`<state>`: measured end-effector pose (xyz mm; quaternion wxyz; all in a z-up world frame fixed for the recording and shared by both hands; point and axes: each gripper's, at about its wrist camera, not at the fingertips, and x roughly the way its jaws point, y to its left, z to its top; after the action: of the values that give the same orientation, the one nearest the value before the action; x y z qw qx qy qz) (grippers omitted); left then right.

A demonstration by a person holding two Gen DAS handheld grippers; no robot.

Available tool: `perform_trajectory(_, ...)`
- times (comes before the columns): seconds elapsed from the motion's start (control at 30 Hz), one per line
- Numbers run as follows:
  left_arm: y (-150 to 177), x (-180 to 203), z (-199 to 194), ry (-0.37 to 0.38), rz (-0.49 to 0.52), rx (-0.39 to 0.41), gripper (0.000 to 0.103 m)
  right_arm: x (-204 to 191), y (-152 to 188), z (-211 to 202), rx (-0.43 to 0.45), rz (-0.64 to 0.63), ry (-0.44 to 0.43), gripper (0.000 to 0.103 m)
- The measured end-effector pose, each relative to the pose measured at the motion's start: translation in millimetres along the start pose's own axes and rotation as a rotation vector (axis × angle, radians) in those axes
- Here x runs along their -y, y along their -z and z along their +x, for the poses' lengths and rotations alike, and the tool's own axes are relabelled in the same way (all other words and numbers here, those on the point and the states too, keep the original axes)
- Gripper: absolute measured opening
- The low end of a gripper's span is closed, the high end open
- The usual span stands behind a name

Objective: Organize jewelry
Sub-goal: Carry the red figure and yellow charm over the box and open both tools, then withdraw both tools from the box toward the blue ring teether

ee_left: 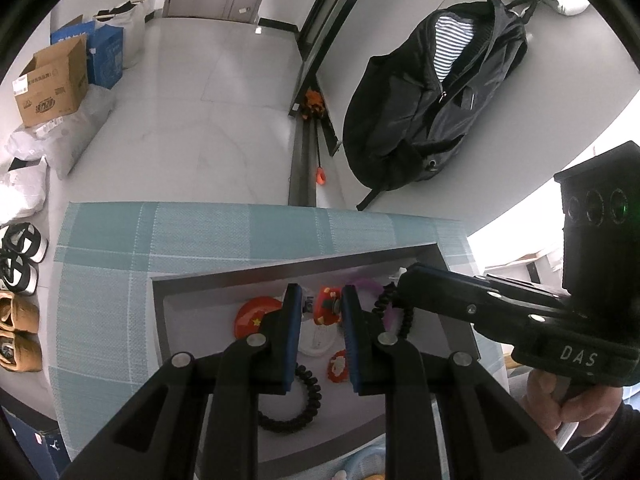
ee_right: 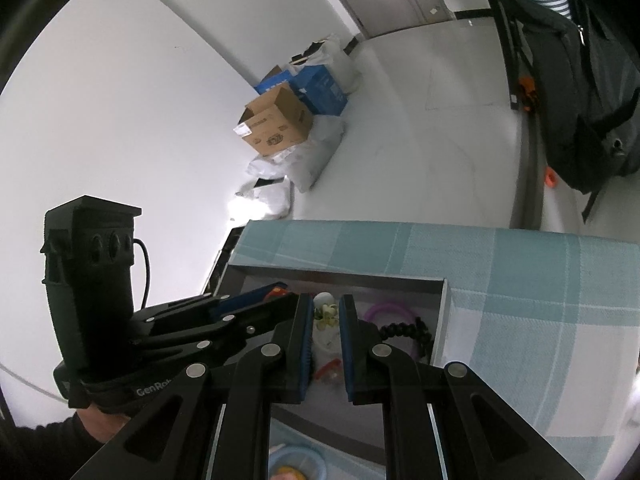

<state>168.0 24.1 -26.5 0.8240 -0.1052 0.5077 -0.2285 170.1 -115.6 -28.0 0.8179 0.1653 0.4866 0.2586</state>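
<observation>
On a table with a checked blue cloth point(ee_left: 208, 232) stands a grey tray point(ee_left: 180, 280) of jewelry. In the left view, the left gripper point(ee_left: 320, 308) hangs half open and empty over a red brooch point(ee_left: 328, 306); the black coil band point(ee_left: 296, 408) looks light and springy. In the right view, the right gripper point(ee_right: 325, 316) is half open, empty, over a small flower piece point(ee_right: 326, 310), probably fragile; take its base.

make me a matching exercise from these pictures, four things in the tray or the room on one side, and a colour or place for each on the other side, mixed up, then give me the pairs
Things:
1. coiled hair tie
2. ring bracelet
3. backpack
4. cardboard box

Colour or place:
A. brown, open, on the floor by the wall
B. black, lying in the near part of the tray
C. purple, at the far side of the tray
D. dark, unzipped, showing striped cloth inside

Pairs: 1-B, 2-C, 3-D, 4-A
</observation>
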Motion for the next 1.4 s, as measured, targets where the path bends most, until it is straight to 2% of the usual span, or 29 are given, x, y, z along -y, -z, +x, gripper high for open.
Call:
perform_trajectory(0.1, 0.9, 0.8, -0.8, -0.026, 0.009, -0.006, 0.015, -1.7, -0.3, -0.4, 0.000, -0.006, 0.023, 0.015)
perform_trajectory(0.2, 0.2, 3.5, -0.9, 0.005, 0.011, -0.021, 0.018, -3.6, 0.6, -2.7, 0.005, -0.011, 0.031, 0.016)
perform_trajectory(0.27, 0.5, 6.0, -4.8, 0.004, 0.021, -0.008, 0.028, -4.2, 1.0, -5.7, 0.009, -0.011, 0.050, 0.025)
perform_trajectory(0.33, 1.3, 8.3, -8.6, -0.012, 0.030, 0.010, 0.048, -2.6, 0.7, -9.3, 0.018, -0.001, 0.046, 0.033)
perform_trajectory(0.37, 1.6, 8.7, -10.2, -0.017, 0.027, 0.019, 0.049, -1.6, 0.4, -12.2, 0.027, 0.006, 0.053, 0.036)
perform_trajectory(0.4, 2.4, 8.3, -12.5, -0.019, 0.023, 0.027, 0.049, -0.5, 0.6, -15.2, 0.035, 0.010, 0.056, 0.041)
perform_trajectory(0.47, 3.8, 7.1, -15.7, -0.031, 0.019, 0.033, 0.049, 0.8, 0.5, -21.4, 0.052, 0.015, 0.056, 0.043)
perform_trajectory(0.53, 6.0, 6.4, -19.5, -0.048, 0.019, 0.039, 0.049, 1.5, 0.6, -26.3, 0.064, 0.015, 0.063, 0.049)
perform_trajectory(0.67, 9.0, 9.4, -30.8, -0.087, 0.055, 0.064, 0.049, 0.3, 3.3, -36.3, 0.098, 0.001, 0.088, 0.050)
perform_trajectory(0.73, 12.4, 9.4, -38.7, -0.114, 0.063, 0.092, 0.049, 0.0, 5.8, -40.0, 0.111, 0.002, 0.090, 0.061)
perform_trajectory(0.87, 22.4, 6.3, -50.1, -0.119, 0.049, 0.105, 0.050, -2.8, 13.8, -49.2, 0.138, -0.020, 0.084, 0.066)
perform_trajectory(0.93, 30.6, 10.1, -56.5, -0.129, 0.060, 0.111, 0.050, -3.9, 19.3, -54.2, 0.154, -0.028, 0.083, 0.074)
perform_trajectory(1.13, 45.6, 19.7, -68.2, -0.118, 0.042, 0.125, 0.050, -6.9, 35.0, -69.3, 0.185, -0.027, 0.079, 0.084)
perform_trajectory(1.4, 70.2, 38.7, -63.1, -0.080, 0.069, 0.066, 0.050, -11.2, 62.7, -84.9, 0.189, -0.019, 0.096, 0.088)
